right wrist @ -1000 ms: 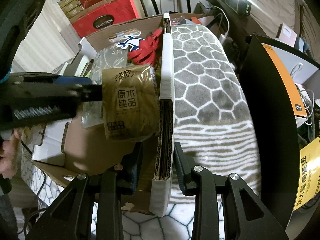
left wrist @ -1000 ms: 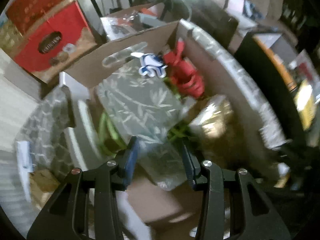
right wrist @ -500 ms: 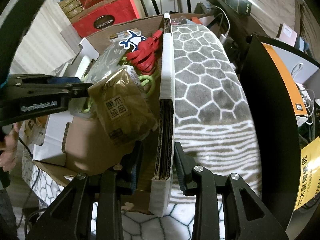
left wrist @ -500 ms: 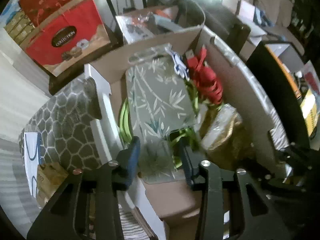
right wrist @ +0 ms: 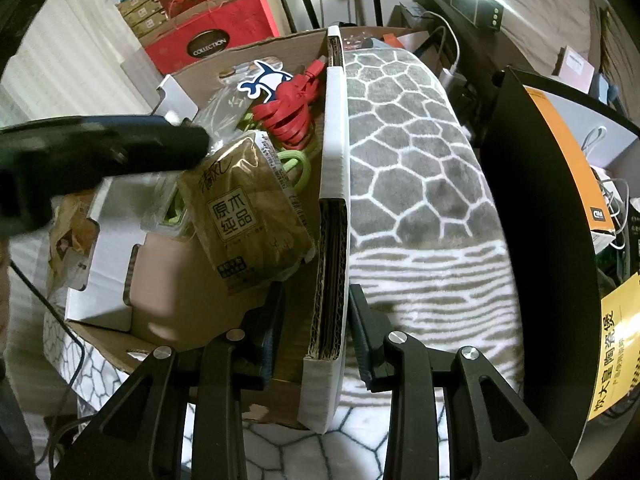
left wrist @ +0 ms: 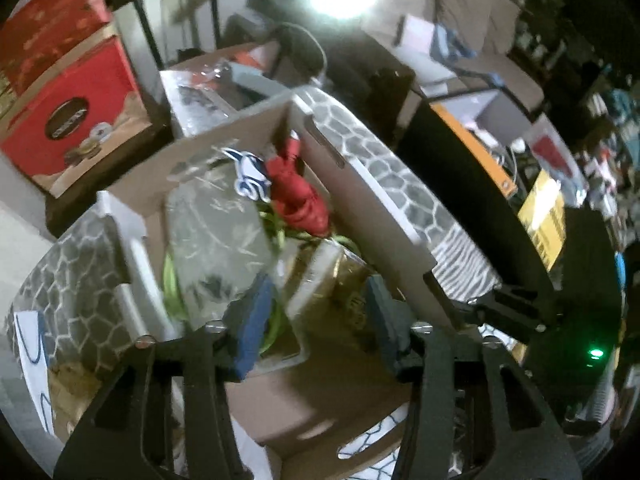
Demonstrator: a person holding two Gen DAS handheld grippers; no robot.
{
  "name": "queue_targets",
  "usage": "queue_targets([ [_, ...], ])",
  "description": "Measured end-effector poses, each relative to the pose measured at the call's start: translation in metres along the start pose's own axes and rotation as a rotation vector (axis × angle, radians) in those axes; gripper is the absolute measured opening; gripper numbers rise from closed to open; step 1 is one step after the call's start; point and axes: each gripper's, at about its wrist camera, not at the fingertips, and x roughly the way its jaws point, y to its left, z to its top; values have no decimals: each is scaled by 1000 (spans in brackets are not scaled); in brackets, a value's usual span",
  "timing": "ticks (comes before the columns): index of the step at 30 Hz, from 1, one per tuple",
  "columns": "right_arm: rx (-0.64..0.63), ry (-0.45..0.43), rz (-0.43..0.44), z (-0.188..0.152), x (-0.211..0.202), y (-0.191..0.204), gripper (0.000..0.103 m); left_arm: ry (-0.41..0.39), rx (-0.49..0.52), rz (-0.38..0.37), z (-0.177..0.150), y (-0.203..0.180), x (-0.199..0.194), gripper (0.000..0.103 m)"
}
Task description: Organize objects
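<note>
An open cardboard box (right wrist: 188, 312) lies on a grey patterned blanket. Inside it are a brown tissue pack (right wrist: 244, 208), a green-patterned plastic pouch (left wrist: 218, 236), a red cable bundle (right wrist: 290, 110), green cords and a blue-and-white sticker (right wrist: 264, 76). My right gripper (right wrist: 314, 334) is shut on the box's right wall (right wrist: 334, 184). My left gripper (left wrist: 316, 320) is open over the box, its jaws on either side of the tissue pack (left wrist: 320, 280) without gripping it. In the right wrist view the left gripper (right wrist: 104, 152) shows as a dark blur at the left.
Red gift boxes (right wrist: 208, 24) stand behind the box. The grey blanket (right wrist: 416, 168) spreads to the right. A black bin with an orange box (right wrist: 560, 184) stands at the right edge. A white flap (right wrist: 108, 256) folds out on the box's left.
My left gripper has let go of the green-patterned pouch, opened wider and shifted right toward the tissue pack. The tissue pack has tilted and settled lower in the box. The right gripper has not moved.
</note>
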Motion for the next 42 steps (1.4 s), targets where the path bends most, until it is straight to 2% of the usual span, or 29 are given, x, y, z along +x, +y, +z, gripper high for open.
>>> queue_targets([
  [2,0,0,0,0,0,0,33,27,20,1,0,-1,12,21],
  [5,0,-1,1,0,0,0,33,19,54,25,3,-4,18,11],
  [6,0,-2,2,0,1,1,33,16,62,17,4,-5,18,2],
  [7,1,-2,3,2,3,1,33,13,73,16,5,-7,18,2],
  [10,1,-2,4,1,2,0,33,-33,156,72,12,-22,12,1],
  [13,2,-2,5,1,2,0,33,-51,190,79,22,-29,6,1],
  [16,2,-1,5,1,2,-1,33,-76,233,128,32,-37,4,1],
  [20,2,-1,4,-1,0,-2,33,-67,265,194,41,-40,17,1],
  [23,2,-1,6,-2,-1,-3,33,-59,257,210,41,-37,27,1],
  [26,1,-1,6,-4,-2,-4,33,-59,199,193,38,-27,27,7],
  [28,2,-1,6,-4,-2,-4,33,-73,157,183,35,-18,20,24],
  [30,3,-1,6,-4,-2,-4,33,-103,126,186,31,-11,9,49],
  [34,3,-2,7,-4,-2,-4,33,-142,48,160,22,8,-16,57],
  [39,3,-1,8,-7,-6,-4,33,-166,-63,140,0,41,-49,72],
  [42,0,1,5,-10,-10,-3,33,-181,-115,148,-18,67,-69,75],
])
